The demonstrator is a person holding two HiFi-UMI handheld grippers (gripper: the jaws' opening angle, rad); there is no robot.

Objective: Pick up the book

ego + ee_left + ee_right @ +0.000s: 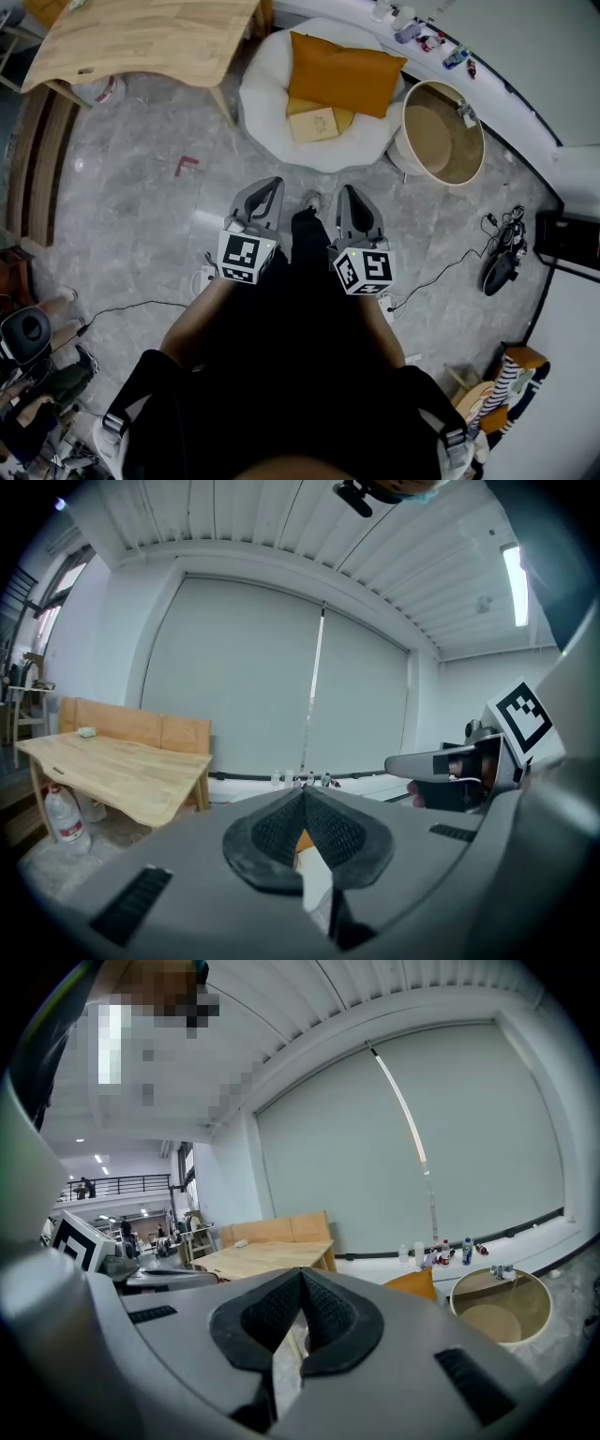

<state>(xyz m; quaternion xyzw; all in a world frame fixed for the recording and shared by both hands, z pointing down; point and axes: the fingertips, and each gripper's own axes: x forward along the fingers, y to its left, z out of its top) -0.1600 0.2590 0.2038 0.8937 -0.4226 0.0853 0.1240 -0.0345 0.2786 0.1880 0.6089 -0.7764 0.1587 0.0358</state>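
Left tool (268,187) and right tool (350,193) ride side by side, both clamped shut and empty. Ahead of them, well apart, the book (317,123) lies on the white beanbag (267,89), with the orange cushion (345,73) just beyond it.

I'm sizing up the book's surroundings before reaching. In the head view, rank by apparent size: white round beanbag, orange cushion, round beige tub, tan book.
Largest: white round beanbag.
Next: orange cushion and round beige tub look alike, so they are not ranked.
Smallest: tan book.
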